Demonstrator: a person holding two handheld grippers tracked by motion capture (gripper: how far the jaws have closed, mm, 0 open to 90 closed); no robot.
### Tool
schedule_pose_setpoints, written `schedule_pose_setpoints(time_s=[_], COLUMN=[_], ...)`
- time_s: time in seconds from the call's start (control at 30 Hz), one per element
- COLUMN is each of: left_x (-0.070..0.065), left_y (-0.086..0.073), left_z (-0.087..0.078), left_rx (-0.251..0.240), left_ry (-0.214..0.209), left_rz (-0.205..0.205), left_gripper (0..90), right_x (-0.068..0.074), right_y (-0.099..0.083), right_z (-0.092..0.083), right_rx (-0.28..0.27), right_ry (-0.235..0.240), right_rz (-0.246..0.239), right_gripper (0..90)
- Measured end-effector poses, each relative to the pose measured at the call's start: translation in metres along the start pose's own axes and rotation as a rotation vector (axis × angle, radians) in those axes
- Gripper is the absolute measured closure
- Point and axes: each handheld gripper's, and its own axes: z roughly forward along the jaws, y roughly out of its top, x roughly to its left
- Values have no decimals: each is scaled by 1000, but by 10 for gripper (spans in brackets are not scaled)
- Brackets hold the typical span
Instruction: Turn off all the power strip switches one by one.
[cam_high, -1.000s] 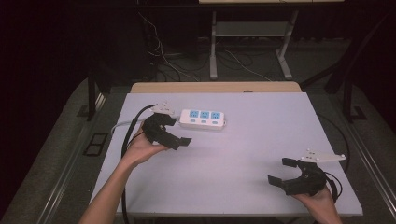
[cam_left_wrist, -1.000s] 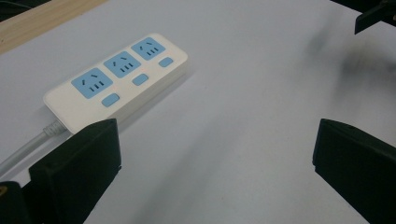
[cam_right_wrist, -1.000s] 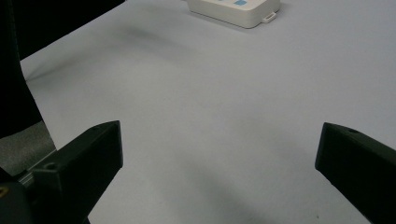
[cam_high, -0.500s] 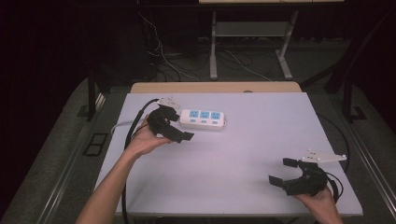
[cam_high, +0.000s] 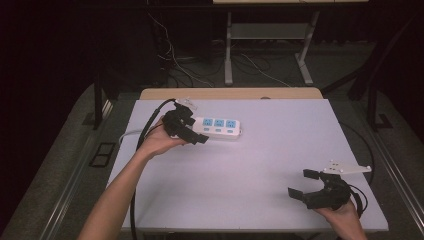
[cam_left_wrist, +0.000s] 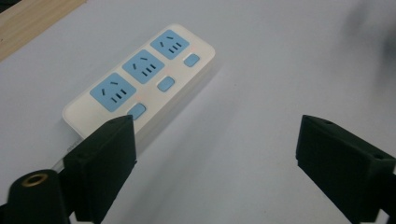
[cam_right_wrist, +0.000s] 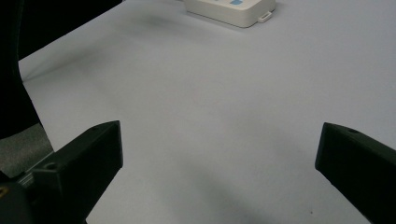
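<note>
White power strip (cam_high: 218, 128) lies flat on the pale surface (cam_high: 260, 165), toward its far left part, long axis running across the table; three blue sockets face up, each with a small blue switch beside it. A pale cord leaves its left end, partly hidden behind the hand. Left claw (cam_high: 195, 135) sits at the strip's left end, jaws spread wide and just now closing a little; nothing between them. In the left gripper view one jaw overlaps the strip's near corner by the first switch (cam_left_wrist: 136, 111), the other stands well out over bare surface; contact or not, cannot tell. Right claw (cam_high: 303, 184) rests low at the near right corner, well apart from the strip, jaws wide, nothing between them. Handling, by judgement: rigid moulded plastic shell, light for its length, smooth and somewhat slippery on the rounded edges; not fragile, but the rocker switches could be tripped by a careless pad. The trailing cord will drag and may swing the body round when lifted by one end. Best hold looks to be across the narrow width, pads on the two long side walls, clear of sockets and switches, near the cord end or mid-length for balance.
</note>
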Motion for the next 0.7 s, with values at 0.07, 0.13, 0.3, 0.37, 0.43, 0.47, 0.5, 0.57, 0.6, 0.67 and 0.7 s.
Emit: schedule_pose_setpoints(time_s=[0.07, 0.13, 0.3, 0.37, 0.43, 0.47, 0.5, 0.57, 0.6, 0.67, 0.7], left_x=[2, 3, 7, 9, 10, 11, 12, 15, 15, 17, 18], left_y=[4, 8, 18, 20, 23, 24, 25, 27, 28, 30, 30], left_z=[2, 3, 4, 5, 5, 6, 6, 8, 8, 10, 11], left_rx=[2, 14, 22, 24, 31, 33, 33, 36, 37, 32, 27], left_ry=[-7, -7, -3, -3, 5, 5, 5, 13, 15, 17, 20], left_rz=[1, 8, 12, 13, 20, 22, 18, 20, 22, 22, 18], left_gripper=[131, 137, 180, 193, 240, 257, 257, 318, 318, 355, 389], right_x=[0, 0, 2, 2, 1, 1, 1, 1, 1, 1, 2], right_y=[0, 0, 0, 0, 0, 0, 0, 0, 0, 1, 1], right_z=[0, 1, 1, 0, -1, -1, -1, -1, -1, 0, 0], right_rx=[0, 3, -2, -5, -12, -14, -14, -12, -12, -12, -15], right_ry=[2, 4, 0, -1, -6, -7, -7, -7, -7, -7, -9], right_rz=[2, -1, -7, -6, -2, 0, 0, -2, -2, -5, -7], right_gripper=[6, 6, 6, 6, 6, 6, 6, 6, 6, 6, 6])
